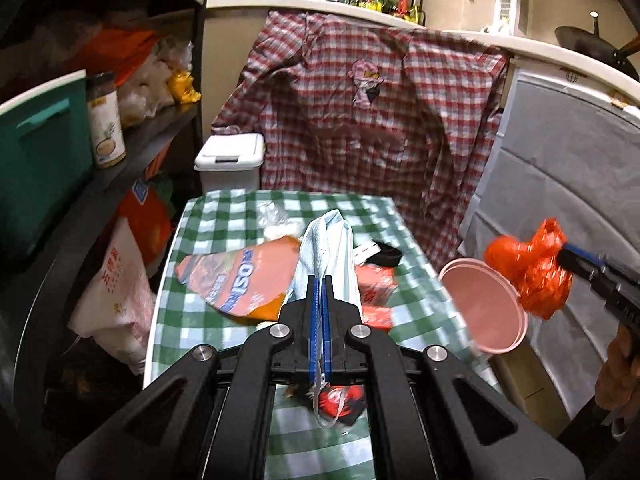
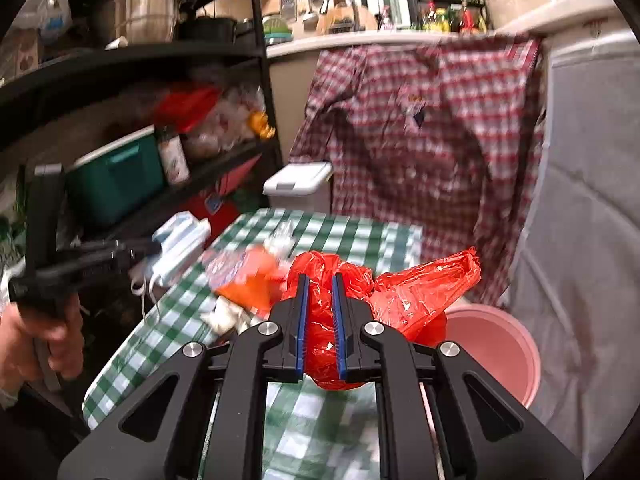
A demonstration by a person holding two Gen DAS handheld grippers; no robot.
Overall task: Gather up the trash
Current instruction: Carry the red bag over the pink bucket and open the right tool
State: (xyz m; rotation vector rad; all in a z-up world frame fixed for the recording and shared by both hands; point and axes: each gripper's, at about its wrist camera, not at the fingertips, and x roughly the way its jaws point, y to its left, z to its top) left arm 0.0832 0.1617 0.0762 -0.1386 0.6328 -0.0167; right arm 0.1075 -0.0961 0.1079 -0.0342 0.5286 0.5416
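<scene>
My left gripper [image 1: 320,280] is shut on a pale blue face mask [image 1: 326,246] and holds it above the green checked table [image 1: 224,320]; the mask's ear loop hangs below the fingers. It also shows in the right wrist view [image 2: 182,246]. My right gripper [image 2: 320,280] is shut on a crumpled red plastic bag [image 2: 404,292], held above the table's right edge, over a pink bin [image 2: 496,344]. The bag [image 1: 532,268] and the bin [image 1: 484,304] also show in the left wrist view. An orange snack wrapper [image 1: 240,276] and red packets [image 1: 374,288] lie on the table.
A black shelf rack [image 1: 132,148] with a teal box [image 1: 40,160] and a jar stands left of the table. A white lidded bin [image 1: 230,160] stands behind it. A red checked shirt [image 1: 360,120] hangs at the back. A grey padded surface [image 1: 560,200] is on the right.
</scene>
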